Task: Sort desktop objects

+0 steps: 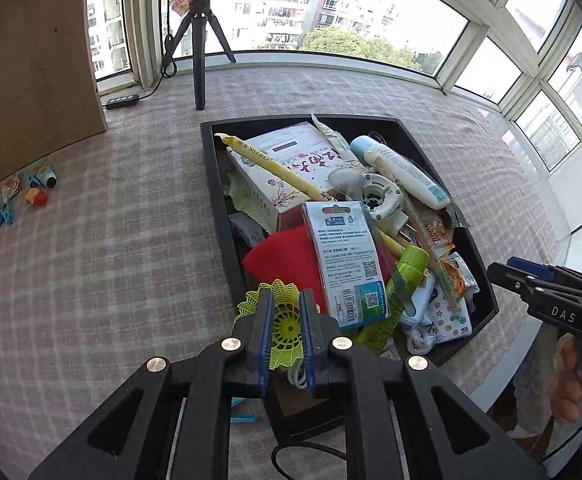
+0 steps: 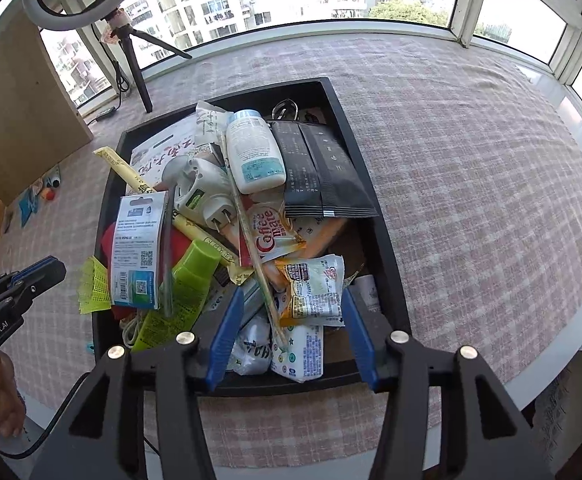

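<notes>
Left gripper (image 1: 287,320) pinches the yellow mesh shuttlecock (image 1: 285,326) at the tray (image 1: 227,240) edge to lift it out, while right gripper (image 2: 293,312), spread, hovers over snack packets (image 2: 311,290).

The left gripper (image 1: 287,308) points steeply down, its blue pads nearly together. The right gripper (image 2: 291,312) also tips down, jaws spread wide apart (nothing pressed between them). A hand (image 1: 571,376) shows behind it.
</notes>
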### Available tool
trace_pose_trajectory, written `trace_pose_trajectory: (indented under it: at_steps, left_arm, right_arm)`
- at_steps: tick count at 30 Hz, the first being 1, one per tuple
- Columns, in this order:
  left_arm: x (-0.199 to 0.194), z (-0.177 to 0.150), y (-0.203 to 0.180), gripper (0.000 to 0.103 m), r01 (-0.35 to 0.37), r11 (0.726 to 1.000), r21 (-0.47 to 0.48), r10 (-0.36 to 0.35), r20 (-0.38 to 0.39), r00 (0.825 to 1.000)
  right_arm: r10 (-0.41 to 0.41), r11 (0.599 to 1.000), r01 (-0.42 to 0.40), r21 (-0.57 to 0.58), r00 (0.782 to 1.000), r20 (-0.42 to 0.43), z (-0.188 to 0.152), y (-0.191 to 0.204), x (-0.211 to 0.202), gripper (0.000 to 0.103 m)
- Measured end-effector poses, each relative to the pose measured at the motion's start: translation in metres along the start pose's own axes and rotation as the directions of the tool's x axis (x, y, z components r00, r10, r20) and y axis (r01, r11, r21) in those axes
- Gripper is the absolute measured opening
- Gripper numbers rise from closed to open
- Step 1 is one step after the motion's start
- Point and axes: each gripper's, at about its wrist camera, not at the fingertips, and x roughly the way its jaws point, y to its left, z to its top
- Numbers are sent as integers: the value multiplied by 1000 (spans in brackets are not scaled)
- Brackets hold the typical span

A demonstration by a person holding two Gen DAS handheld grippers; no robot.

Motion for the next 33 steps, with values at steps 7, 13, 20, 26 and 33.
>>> trace_pose_trajectory:
  at_steps: [7, 13, 20, 26, 33]
  left_arm:
    - [18, -22, 63, 12, -56, 997, -57, 53, -59, 997]
    - [29, -54, 76, 15, -40, 999, 1, 40, -143, 989]
    - [2, -75, 67, 31, -7, 984, 180, 30, -126, 992]
    - [36, -92, 38, 37, 39, 921, 388, 29, -170, 985]
    - [69, -108, 22, 39, 51, 860, 509, 65, -206, 976]
  right_arm:
    - [25, 1000, -25, 3, 999, 20, -12, 16, -6, 50]
    - [57, 998, -57, 0, 998, -2, -24, 23, -12, 50]
    - [78, 997, -79, 18, 997, 18, -32, 4, -51, 50]
    - [54, 997, -55, 52, 998, 18, -43, -6, -61, 50]
    - [60, 995, -59, 75, 998, -18, -66, -7, -53, 50]
